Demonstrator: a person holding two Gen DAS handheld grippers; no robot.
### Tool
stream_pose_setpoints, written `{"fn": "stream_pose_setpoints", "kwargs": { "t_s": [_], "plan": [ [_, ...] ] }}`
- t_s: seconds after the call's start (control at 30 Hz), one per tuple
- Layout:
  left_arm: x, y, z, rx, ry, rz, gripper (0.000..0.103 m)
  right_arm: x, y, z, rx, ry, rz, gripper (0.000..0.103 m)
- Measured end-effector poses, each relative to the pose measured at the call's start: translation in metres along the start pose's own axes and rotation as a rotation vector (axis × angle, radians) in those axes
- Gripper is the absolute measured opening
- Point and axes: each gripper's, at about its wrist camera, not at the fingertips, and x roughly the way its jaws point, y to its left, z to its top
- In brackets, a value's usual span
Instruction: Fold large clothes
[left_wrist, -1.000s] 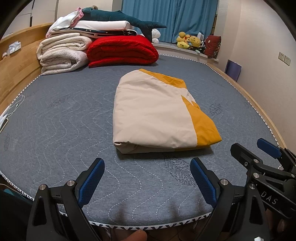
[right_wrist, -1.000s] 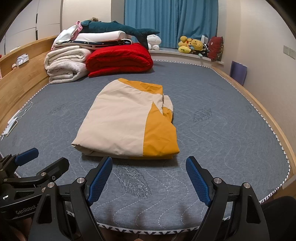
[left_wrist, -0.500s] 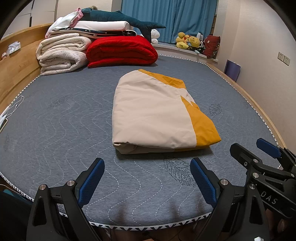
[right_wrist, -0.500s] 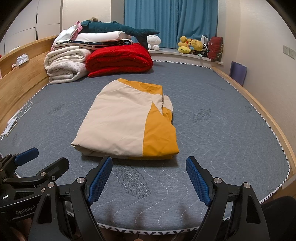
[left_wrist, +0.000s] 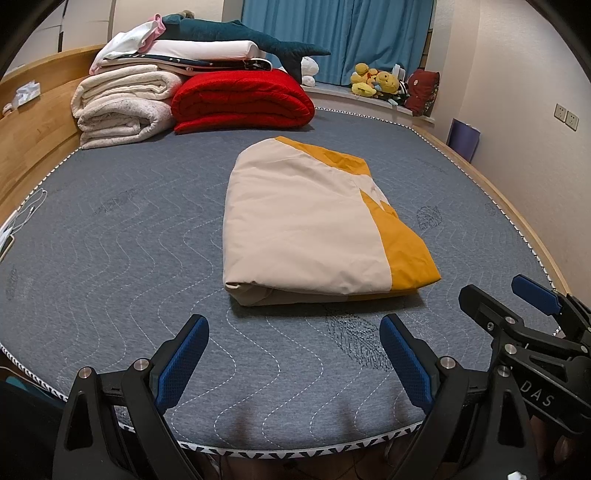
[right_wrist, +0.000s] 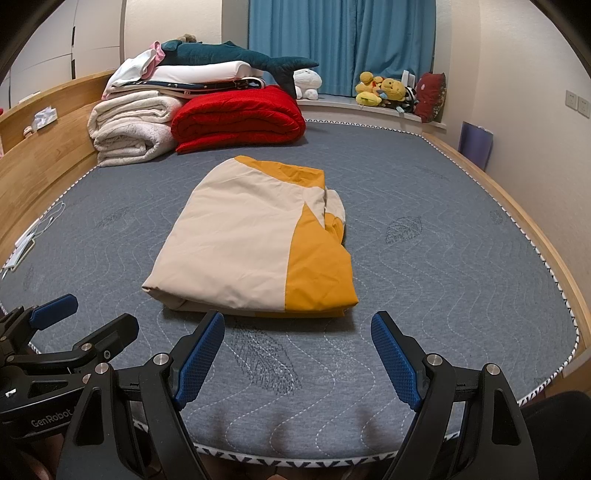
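A cream and mustard-yellow garment (left_wrist: 314, 225) (right_wrist: 251, 251) lies folded into a thick rectangle in the middle of the grey quilted mattress (left_wrist: 110, 240) (right_wrist: 443, 266). My left gripper (left_wrist: 293, 332) hovers open over the mattress's near edge, a short way in front of the bundle, with nothing between its blue pads. My right gripper (right_wrist: 297, 328) hangs open the same way, just short of the bundle's yellow corner. Each gripper shows at the edge of the other's view: the right one (left_wrist: 517, 306) and the left one (right_wrist: 85, 321).
At the head end are stacked cream blankets (left_wrist: 122, 107), a red quilt (left_wrist: 243, 99) and a teal shark plush (left_wrist: 236, 33). Soft toys (right_wrist: 384, 90) line the sill under blue curtains. A wooden frame (left_wrist: 33, 133) borders the left; a white cable (right_wrist: 33, 232) lies there.
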Motion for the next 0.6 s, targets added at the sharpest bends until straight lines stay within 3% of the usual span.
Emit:
{"fn": "stream_pose_setpoints", "kwargs": {
  "t_s": [0.6],
  "plan": [
    [0.0026,-0.0005,-0.0007,0.001,0.003,-0.005,0.092,0.0003,0.0008,-0.0001,0.001,0.0,-0.002,0.082]
  ]
}}
